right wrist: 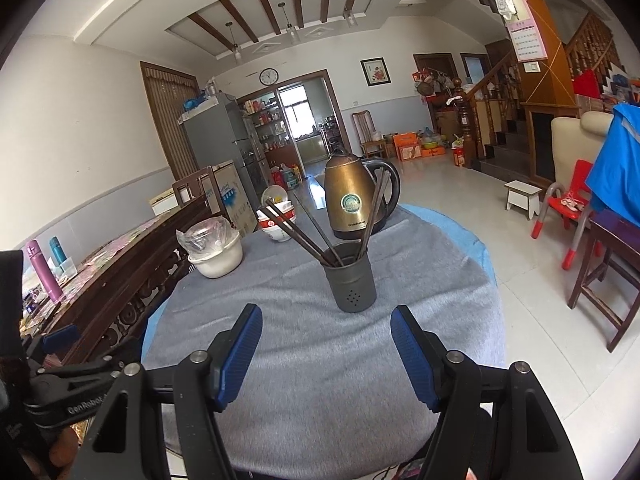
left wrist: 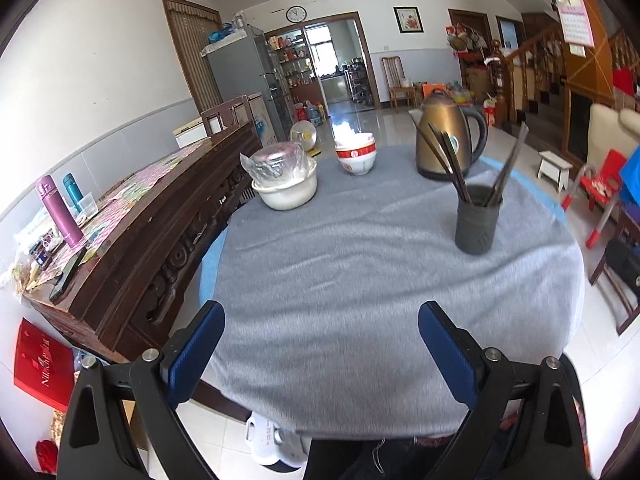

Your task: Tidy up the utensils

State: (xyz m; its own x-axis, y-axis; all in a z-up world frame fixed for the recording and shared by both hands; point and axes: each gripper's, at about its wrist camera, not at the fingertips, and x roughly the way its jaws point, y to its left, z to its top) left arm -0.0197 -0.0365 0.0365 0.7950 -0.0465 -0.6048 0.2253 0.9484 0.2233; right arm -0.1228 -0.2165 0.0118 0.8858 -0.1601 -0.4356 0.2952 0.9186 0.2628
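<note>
Hovering released, left tongs point(left wrist: 320, 344) and right tongs point(right wrist: 326, 344); chopsticks point(right wrist: 316, 228) in cup point(right wrist: 352, 280) look light, stiff, slippery — best pinched mid-shaft.

Both wrist views face the holder point(left wrist: 478, 220) across the table point(right wrist: 320, 360).

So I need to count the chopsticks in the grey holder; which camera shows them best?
The right wrist view: the holder stands near and central, straight ahead of the open right gripper, its chopsticks fanned apart. In the left wrist view the holder sits farther off to the right, its sticks overlapping the kettle.
</note>
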